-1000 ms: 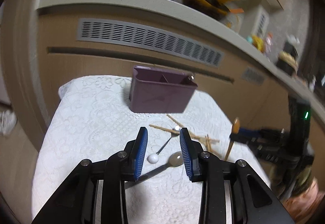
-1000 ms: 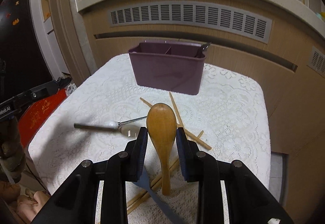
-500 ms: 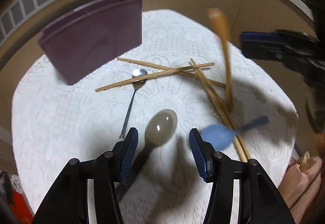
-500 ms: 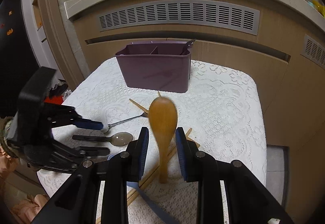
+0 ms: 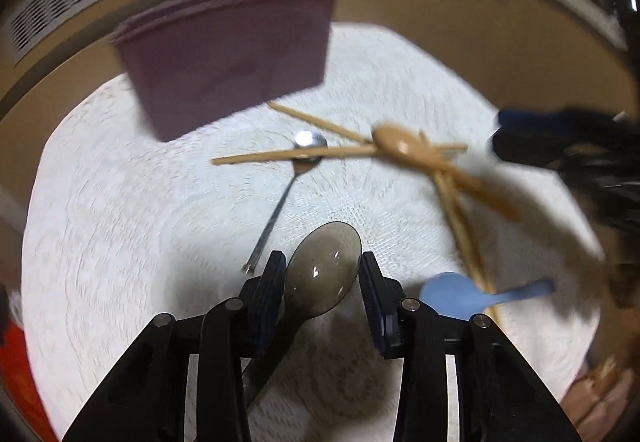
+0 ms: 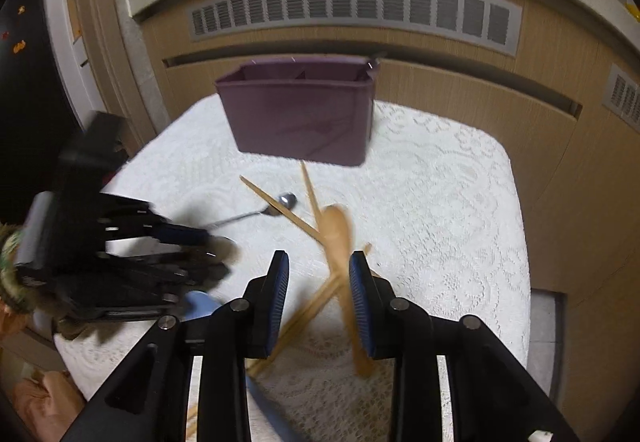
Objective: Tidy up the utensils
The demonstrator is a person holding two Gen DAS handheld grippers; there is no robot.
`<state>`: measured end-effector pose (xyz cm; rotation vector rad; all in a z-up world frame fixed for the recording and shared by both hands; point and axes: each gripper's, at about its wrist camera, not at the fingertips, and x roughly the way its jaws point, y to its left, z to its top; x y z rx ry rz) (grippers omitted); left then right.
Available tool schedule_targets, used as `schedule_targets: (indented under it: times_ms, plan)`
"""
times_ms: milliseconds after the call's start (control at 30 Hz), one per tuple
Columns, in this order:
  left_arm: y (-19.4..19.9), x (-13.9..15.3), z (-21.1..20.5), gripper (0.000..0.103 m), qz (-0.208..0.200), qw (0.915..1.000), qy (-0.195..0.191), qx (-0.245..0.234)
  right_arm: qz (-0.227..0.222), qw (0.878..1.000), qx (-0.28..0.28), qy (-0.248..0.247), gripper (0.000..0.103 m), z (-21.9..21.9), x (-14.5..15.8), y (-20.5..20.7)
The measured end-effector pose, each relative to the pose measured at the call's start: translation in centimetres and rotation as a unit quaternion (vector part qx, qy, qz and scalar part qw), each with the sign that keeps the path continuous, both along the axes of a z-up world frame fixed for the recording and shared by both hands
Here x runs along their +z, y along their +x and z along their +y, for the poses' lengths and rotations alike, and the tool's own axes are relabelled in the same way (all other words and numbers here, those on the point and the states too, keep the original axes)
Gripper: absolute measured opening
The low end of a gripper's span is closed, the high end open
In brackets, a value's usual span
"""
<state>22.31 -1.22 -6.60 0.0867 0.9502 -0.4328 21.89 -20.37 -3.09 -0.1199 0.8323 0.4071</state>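
My left claw (image 5: 322, 276) is closing around the grey spoon's (image 5: 324, 270) bowl, its pads at either side, though whether they press I cannot tell. My right claw (image 6: 318, 284) is opening; the wooden spoon (image 6: 340, 238) leans loose by its right pad. Beyond lie chopsticks (image 5: 296, 155), a metal spoon (image 5: 308, 143) and a blue spoon (image 5: 460, 296) on the lace-covered worktop (image 6: 440, 201), with the purple caddy (image 6: 300, 117) at its far edge.

Wooden chopsticks (image 5: 340, 151), glossy smoky spoon (image 5: 324, 268), lace tablecloth (image 5: 120, 242)
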Motion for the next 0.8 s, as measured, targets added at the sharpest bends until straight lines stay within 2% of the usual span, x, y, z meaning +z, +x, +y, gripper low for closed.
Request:
schedule_targets:
  times_ms: [100, 167, 300, 367, 533, 567, 600, 800]
  plan:
    - [-1.3, 1.5, 2.2, 0.039, -0.033, 0.9982, -0.025, 0.044, 0.015, 1.0, 0.012, -0.015, 0.041, 0.1, -0.8, 1.8]
    - [-1.8, 2.1, 3.6, 0.039, -0.048, 0.9953, -0.032, 0.077, 0.027, 0.999, 0.017, -0.026, 0.043, 0.8, -1.5, 3.2]
    - [-2.6, 3.0, 6.7, 0.039, -0.046, 0.9891, -0.079, 0.116, 0.047, 0.996, 0.046, -0.052, 0.043, 3.4, -3.3, 5.1]
    - [-2.6, 3.2, 7.6, 0.039, -0.047, 0.9878, -0.081, 0.125, 0.05, 0.995, 0.049, -0.072, 0.043, 4.3, -4.0, 5.8]
    - [-2.3, 2.5, 8.7, 0.039, -0.038, 0.9852, -0.094, 0.138, 0.08, 0.992, 0.049, -0.083, 0.042, 4.8, -5.5, 7.1]
    - [-2.3, 2.2, 8.6, 0.039, -0.036, 0.9849, -0.095, 0.14, 0.078, 0.992, 0.046, -0.084, 0.036, 4.8, -5.5, 7.0]
    - [-2.4, 2.2, 8.6, 0.039, -0.036, 0.9849, -0.096, 0.14, 0.077, 0.992, 0.044, -0.085, 0.029, 4.7, -5.4, 6.8]
    - [-3.5, 2.9, 8.1, 0.039, -0.048, 0.9849, -0.099, 0.134, 0.037, 0.997, 0.031, -0.056, 0.029, 3.5, -2.2, 3.8]
